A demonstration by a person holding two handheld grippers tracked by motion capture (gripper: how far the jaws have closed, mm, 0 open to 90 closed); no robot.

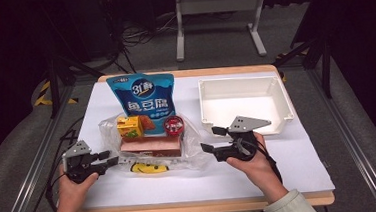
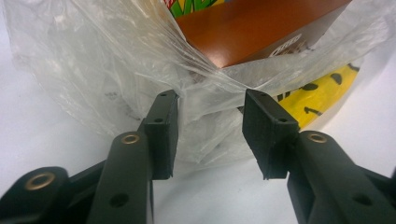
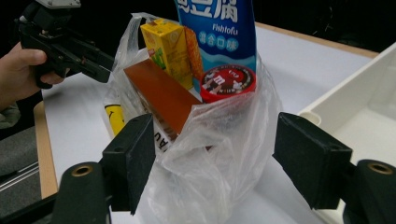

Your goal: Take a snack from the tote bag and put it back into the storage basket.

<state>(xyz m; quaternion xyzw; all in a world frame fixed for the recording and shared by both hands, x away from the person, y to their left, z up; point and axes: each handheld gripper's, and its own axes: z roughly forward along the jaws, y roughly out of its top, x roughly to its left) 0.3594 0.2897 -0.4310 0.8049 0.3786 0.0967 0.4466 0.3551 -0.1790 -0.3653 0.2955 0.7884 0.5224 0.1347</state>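
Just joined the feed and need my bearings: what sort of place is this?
Probably a lab recording station: a white-covered table on a metal frame, dark surroundings, cables on the floor, with a bag of snacks and a white bin.

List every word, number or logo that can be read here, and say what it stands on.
"31", large Chinese characters and, in the right gripper view, "Fishtofu": blue pouch.
"m" letters: red lid.
Yellow carton: print too small to read.
Brown box: white label blurred.
Yellow pack: black marks, unreadable.
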